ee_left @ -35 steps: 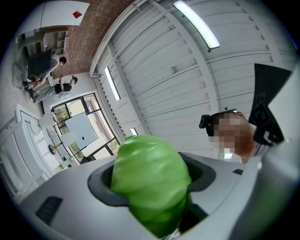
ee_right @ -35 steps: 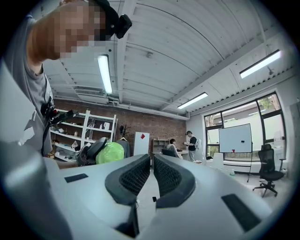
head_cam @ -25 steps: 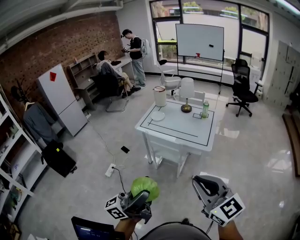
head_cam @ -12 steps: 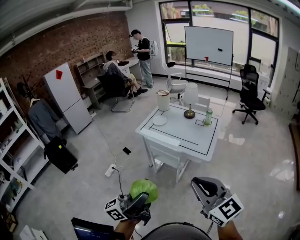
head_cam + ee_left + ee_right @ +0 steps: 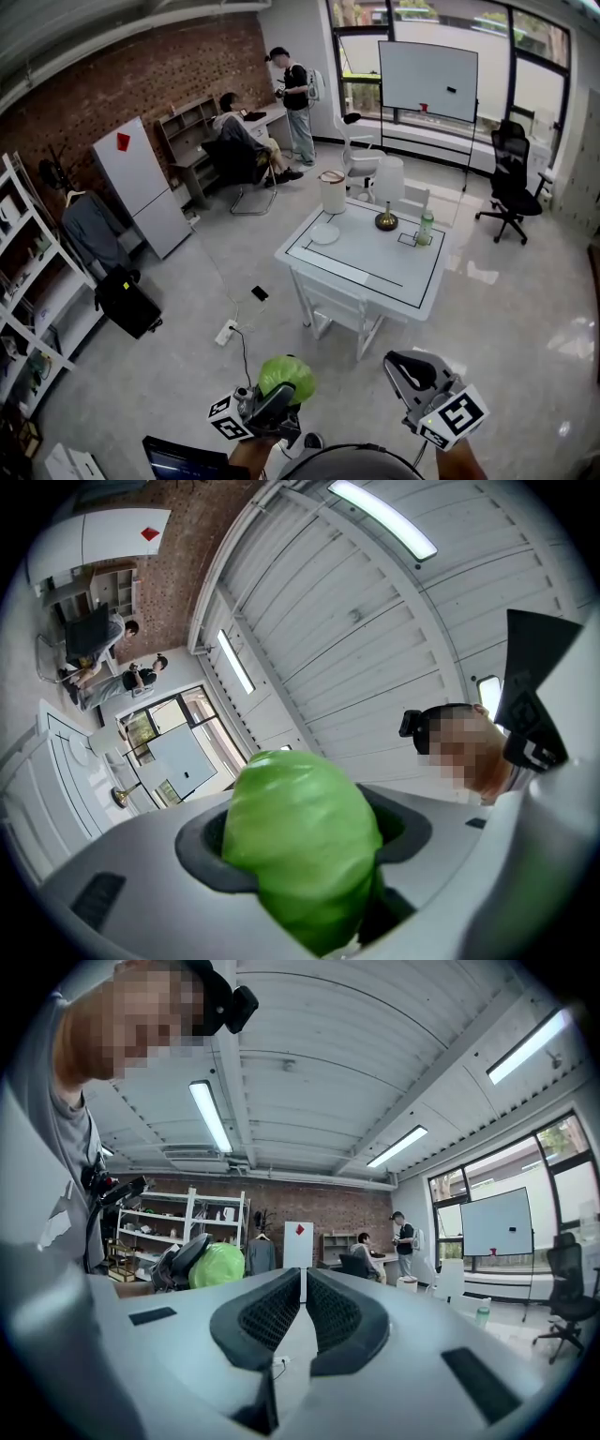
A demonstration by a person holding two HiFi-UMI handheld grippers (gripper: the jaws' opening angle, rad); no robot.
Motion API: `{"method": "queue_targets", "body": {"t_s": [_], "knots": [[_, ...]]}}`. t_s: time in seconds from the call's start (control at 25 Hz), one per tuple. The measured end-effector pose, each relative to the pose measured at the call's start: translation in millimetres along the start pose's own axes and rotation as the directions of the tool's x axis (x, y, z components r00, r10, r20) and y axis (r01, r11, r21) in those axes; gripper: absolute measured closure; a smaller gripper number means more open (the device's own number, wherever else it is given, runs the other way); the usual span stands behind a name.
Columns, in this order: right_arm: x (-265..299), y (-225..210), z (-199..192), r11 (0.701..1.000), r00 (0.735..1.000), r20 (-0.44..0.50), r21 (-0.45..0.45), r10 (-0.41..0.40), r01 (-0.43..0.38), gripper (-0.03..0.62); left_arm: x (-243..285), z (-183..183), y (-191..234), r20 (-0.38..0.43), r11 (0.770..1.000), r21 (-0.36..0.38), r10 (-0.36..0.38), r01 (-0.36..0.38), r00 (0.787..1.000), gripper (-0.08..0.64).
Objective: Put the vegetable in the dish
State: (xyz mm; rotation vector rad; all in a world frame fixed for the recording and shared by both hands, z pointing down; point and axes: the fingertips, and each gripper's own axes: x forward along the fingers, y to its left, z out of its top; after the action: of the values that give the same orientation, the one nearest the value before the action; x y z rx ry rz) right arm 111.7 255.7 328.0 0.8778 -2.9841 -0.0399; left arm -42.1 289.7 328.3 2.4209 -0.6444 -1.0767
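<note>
**Head view.** Your left claw (image 5: 279, 394) sits low at the left of the frame and pinches the green vegetable (image 5: 287, 373), which stands out above its jaws. Your right claw (image 5: 408, 366) is at the lower right, well apart from the left one, over the floor (image 5: 169, 337). The white table (image 5: 370, 262) stands well ahead of both claws. The dish (image 5: 325, 234) rests on the table near its far left corner, with nothing in it. A lamp (image 5: 387, 192) and a bottle (image 5: 426, 228) stand along the table's far edge.

**Left gripper view.** The vegetable fills the gap between the two jaws. Both dark pads press against its sides, so the jaws stand partly spread around it. The claw tilts upward toward the ceiling.

**Right gripper view.** The two ribbed pads are pressed together, with nothing between them. The vegetable shows at the left, held in the left claw.
</note>
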Motion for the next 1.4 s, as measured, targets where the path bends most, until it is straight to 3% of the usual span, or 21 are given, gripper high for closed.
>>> {"method": "queue_targets", "body": {"t_s": [0.84, 1.2, 1.4], "knots": [[86, 6, 10, 0.989, 0.99, -0.002, -0.029, -0.144, 0.144, 0.583, -16, 80, 69, -0.052, 0.994, -0.057, -0.101, 0.098, 0.994, 0.245], [106, -27, 7, 0.99, 0.99, -0.027, -0.027, -0.136, 0.135, 0.583, 6, 83, 104, -0.044, 0.994, -0.079, -0.083, 0.079, 0.996, 0.245], [114, -60, 10, 0.995, 0.995, -0.015, -0.028, -0.096, 0.096, 0.583, 31, 82, 117, -0.039, 0.997, -0.044, -0.069, 0.068, 0.997, 0.245]]}}
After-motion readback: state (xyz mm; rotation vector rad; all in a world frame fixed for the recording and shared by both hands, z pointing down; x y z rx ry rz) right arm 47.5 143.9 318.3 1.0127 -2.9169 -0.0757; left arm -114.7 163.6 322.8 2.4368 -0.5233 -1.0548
